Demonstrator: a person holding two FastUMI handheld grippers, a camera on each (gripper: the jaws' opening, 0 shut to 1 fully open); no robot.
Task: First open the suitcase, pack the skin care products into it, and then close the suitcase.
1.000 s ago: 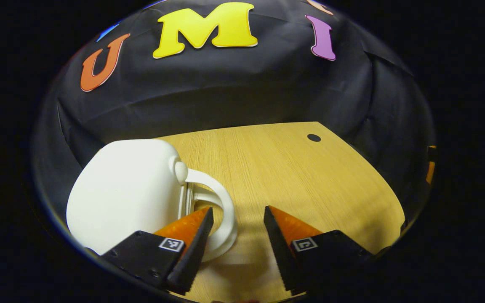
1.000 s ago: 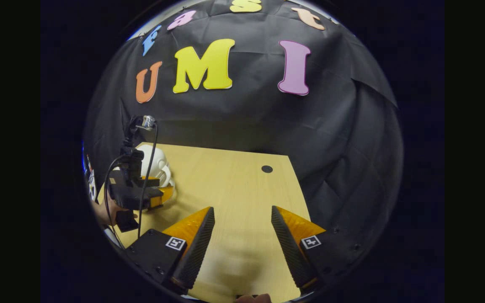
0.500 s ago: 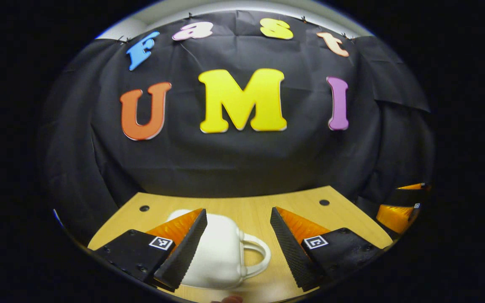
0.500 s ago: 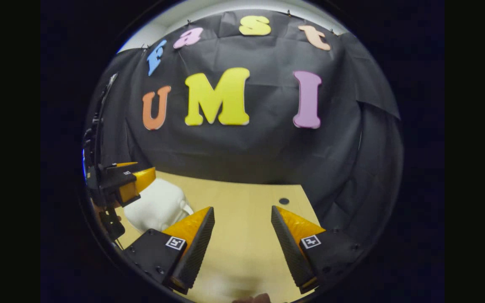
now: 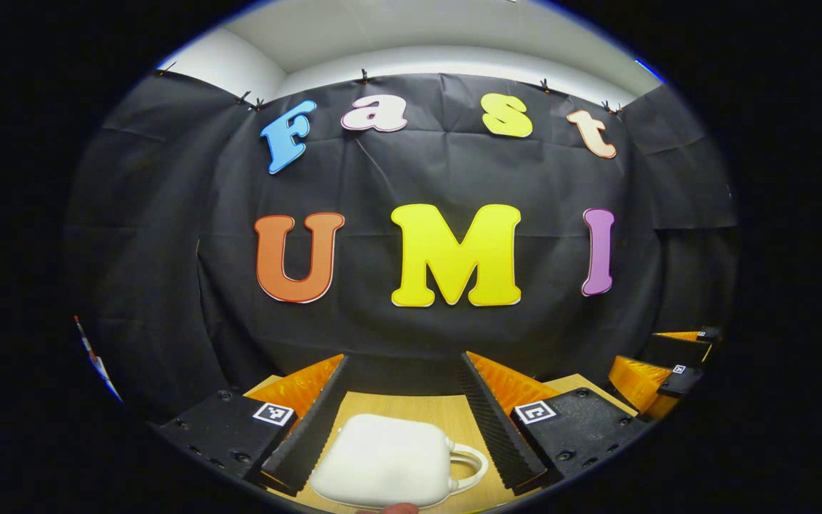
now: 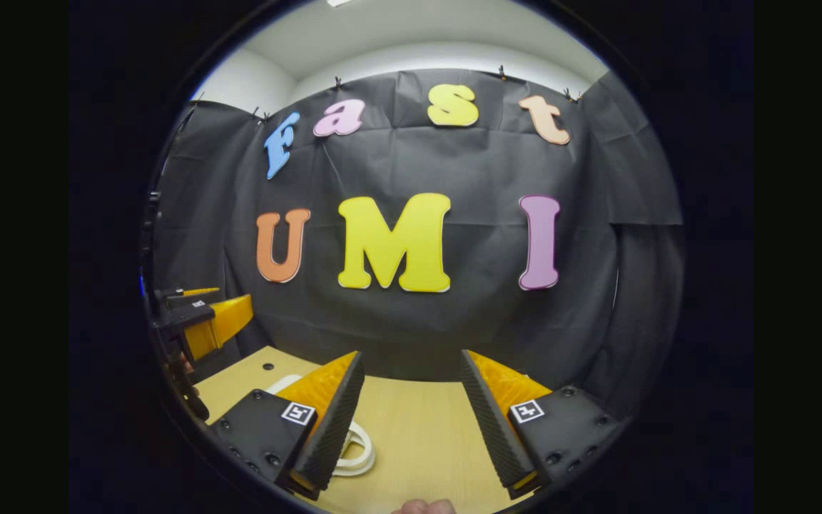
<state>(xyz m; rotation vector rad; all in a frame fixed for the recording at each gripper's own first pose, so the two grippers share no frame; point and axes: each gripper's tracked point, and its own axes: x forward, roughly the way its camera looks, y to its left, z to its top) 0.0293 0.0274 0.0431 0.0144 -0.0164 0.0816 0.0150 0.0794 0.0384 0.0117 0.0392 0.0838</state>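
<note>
Hovering wide open, holding nothing: left gripper (image 5: 404,400) above the shut white case (image 5: 382,471) on the table (image 6: 418,428), right gripper (image 6: 411,407) beside it. Could slip off the smooth shell or thin handle (image 5: 472,467).

A black cloth wall (image 5: 411,335) hangs across the back of the booth, creased and wrinkled, and wraps round on both sides. Small clips (image 5: 364,73) pin its top edge along a straight line. Above the cloth a pale, plain room wall (image 5: 454,57) runs to a white ceiling (image 6: 411,28), and the two meet at a corner (image 5: 279,68) on the left. The light is soft and even, brightest on the ceiling. Below the cloth lies a light wood-grain bench (image 6: 418,428), its far edge meeting the cloth, with a small dark round hole (image 6: 268,366) near its left rear corner.
</note>
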